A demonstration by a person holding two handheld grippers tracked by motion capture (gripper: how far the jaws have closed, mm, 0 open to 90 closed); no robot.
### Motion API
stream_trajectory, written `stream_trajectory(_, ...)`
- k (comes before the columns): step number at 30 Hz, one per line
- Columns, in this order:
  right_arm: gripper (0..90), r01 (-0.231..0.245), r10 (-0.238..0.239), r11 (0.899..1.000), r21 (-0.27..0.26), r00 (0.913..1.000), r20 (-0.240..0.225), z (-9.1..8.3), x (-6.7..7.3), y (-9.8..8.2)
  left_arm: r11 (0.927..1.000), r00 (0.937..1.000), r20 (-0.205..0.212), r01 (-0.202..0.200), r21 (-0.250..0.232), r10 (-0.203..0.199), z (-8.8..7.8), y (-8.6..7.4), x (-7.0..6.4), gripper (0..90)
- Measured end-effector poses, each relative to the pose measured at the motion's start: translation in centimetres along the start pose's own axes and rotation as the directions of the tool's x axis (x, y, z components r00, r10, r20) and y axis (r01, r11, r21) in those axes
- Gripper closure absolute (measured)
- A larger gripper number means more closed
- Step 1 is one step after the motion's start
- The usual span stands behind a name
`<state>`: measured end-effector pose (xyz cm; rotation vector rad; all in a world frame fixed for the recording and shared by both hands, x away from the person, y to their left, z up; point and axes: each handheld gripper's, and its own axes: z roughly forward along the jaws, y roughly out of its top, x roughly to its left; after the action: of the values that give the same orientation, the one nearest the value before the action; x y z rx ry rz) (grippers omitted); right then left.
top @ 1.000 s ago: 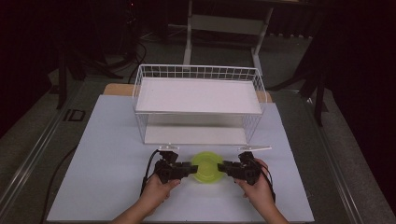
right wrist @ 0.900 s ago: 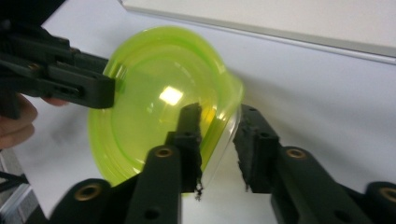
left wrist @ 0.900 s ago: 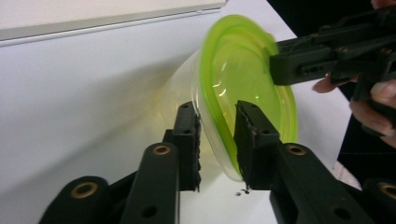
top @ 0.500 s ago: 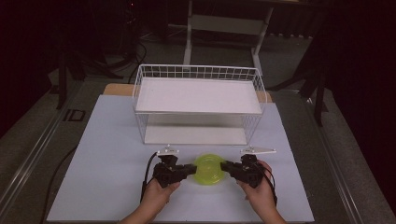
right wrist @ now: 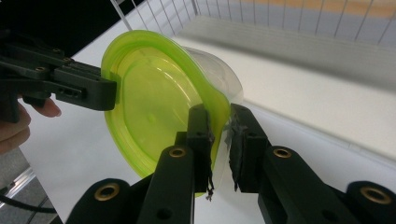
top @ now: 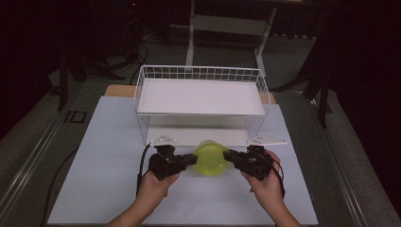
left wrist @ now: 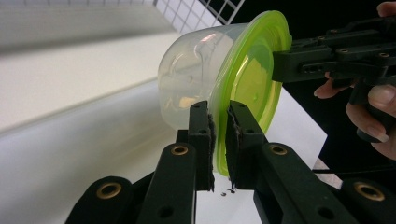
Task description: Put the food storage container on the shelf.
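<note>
clear tub (left wrist: 196,79), lime lid (top: 211,159) on, empty | left hand-held gripper (left wrist: 218,135) and right hand-held gripper (right wrist: 219,140) clamp lid rim

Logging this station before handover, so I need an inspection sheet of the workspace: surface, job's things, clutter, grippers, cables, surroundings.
Surface: white table, bare around the work.
Job's things: clear container with green lid, lifted and tilted, lid toward the person; white wire shelf rack behind it.
Clutter: nothing seen.
Grippers: left gripper and right gripper each clamp the lid's rim from opposite sides.
Cables: black cable trails from the left gripper.
Surroundings: dark floor, metal stand legs beyond the table.
</note>
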<state>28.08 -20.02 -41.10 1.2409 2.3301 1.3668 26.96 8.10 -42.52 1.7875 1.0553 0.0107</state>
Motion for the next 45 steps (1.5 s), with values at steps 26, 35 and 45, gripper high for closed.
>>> stream_trajectory(26, 79.7, 0.058, -0.050, 0.991, -0.122, 0.9966, 0.065, -1.4, 1.2, 11.7, 0.9928, 0.9976, -0.068, -0.020, -0.118, 0.012, -3.6, 10.9, 0.3, 81.5)
stream_trajectory(35, 79.6, 0.038, -0.028, 0.992, -0.124, 0.9962, 0.083, -0.9, 0.5, 13.9, 0.9918, 0.9929, -0.113, -0.050, -0.117, 0.036, -3.5, 13.1, 0.6, 81.3)
stream_trajectory(45, 79.6, -0.019, 0.024, 0.996, -0.089, 0.9980, 0.059, 0.3, -0.6, 15.2, 0.9915, 0.9938, -0.111, -0.017, -0.129, 0.003, -2.9, 13.8, 1.8, 79.8)
